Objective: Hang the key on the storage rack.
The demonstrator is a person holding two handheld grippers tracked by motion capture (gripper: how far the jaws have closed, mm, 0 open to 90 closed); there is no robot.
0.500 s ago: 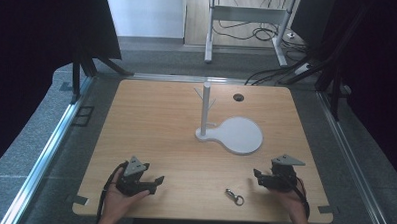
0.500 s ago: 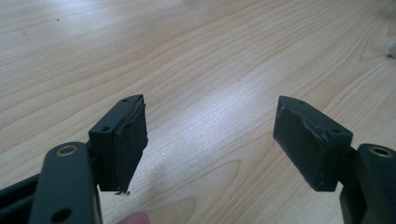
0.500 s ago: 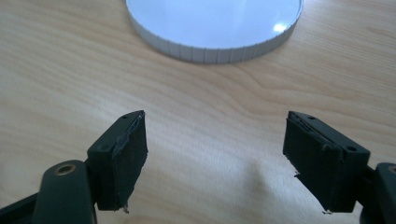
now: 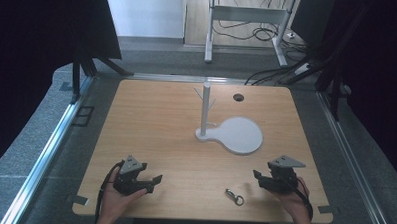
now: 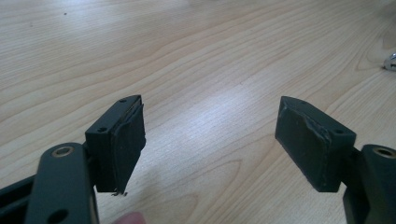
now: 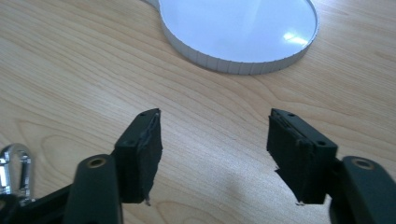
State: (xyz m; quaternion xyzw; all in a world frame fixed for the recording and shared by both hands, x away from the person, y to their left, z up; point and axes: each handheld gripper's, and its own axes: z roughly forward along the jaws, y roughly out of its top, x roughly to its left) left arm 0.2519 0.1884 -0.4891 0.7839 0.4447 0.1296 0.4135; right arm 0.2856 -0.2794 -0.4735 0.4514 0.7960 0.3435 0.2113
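Observation:
A small metal clasp with a ring lies near the table's front edge, between the two hands. Its silver end shows at the left edge of the right gripper view as the clasp and at the right edge of the left gripper view as the clasp. A white stand with short pegs rises from a flat white base at mid table; the base's round rim lies ahead of the right gripper. My left gripper rests open at the front left, my right gripper open at the front right. Nothing is between either pair of jaws.
The wooden table has a dark round hole near its far edge. Metal rails run along both sides. Beyond the far edge stand a desk frame and loose cables on the floor.

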